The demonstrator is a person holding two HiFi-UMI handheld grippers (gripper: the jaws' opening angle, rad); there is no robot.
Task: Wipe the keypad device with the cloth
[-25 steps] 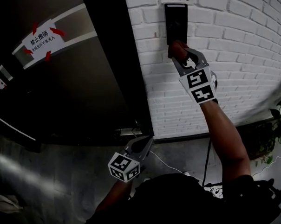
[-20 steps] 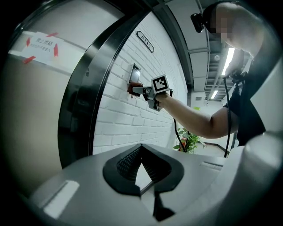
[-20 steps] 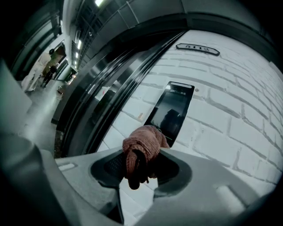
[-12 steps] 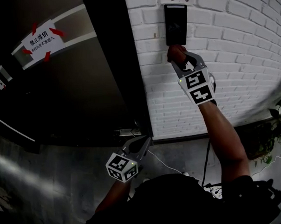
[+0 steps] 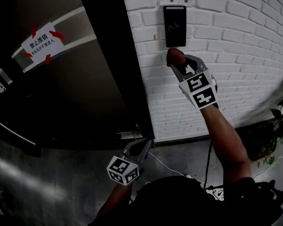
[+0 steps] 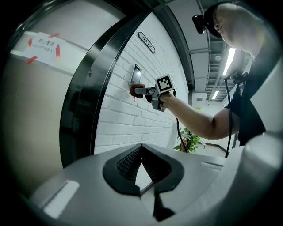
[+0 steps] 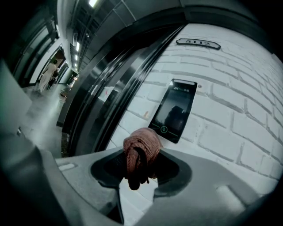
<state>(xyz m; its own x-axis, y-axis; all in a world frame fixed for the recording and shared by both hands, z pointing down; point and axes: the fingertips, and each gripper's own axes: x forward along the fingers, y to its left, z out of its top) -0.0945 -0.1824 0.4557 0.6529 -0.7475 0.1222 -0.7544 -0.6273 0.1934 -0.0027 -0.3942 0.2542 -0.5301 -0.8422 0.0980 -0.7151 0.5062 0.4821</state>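
While my right gripper (image 5: 179,62) squeezes the balled-up reddish cloth (image 7: 140,152), I hold it up by the white brick wall (image 5: 237,53), just under the black keypad device (image 5: 175,26). My left gripper (image 5: 143,147) hangs low near the dark door (image 5: 86,93), pinched together on nothing.

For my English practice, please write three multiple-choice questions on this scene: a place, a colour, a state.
1. What is the black rectangular keypad device mounted on? A. the white brick wall B. a wooden desk C. a metal pole
2. What colour is the bunched cloth? A. blue B. reddish-brown C. white
3. The right tongs are: A. open, empty B. shut on the bunched cloth C. unseen
Answers: 1 A, bricks surround it; 2 B, right gripper view shows it; 3 B, cloth pinched between them.
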